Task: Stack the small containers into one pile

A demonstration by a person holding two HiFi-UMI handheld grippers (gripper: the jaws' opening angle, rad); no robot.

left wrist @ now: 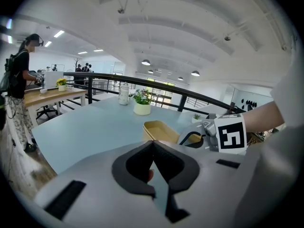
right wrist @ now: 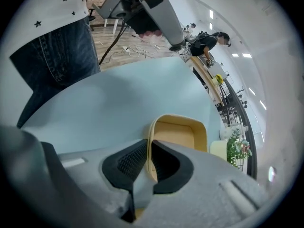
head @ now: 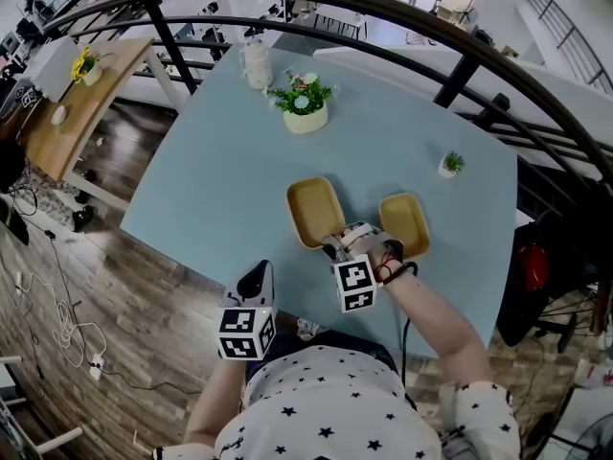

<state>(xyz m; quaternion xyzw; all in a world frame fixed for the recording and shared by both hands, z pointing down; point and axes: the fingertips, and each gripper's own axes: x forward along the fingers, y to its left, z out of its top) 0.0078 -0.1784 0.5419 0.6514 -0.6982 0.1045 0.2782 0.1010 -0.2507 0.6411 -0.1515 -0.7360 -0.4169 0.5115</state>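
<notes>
Two yellow containers [head: 315,211]; three potted plants [head: 305,103]; one white jar [head: 256,65].

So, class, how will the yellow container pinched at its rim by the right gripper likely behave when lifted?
Probably light: the yellow container is shallow, thin-walled and empty. It looks stiff, its wall unbent between the closed jaws of the right gripper. Held by one edge only, it may tilt or swing off the table.

Left container [head: 314,211], shallow, tan, upright, near rim clamped in right tool [right wrist: 148,156]; right container [head: 404,223] alike, apart
</notes>
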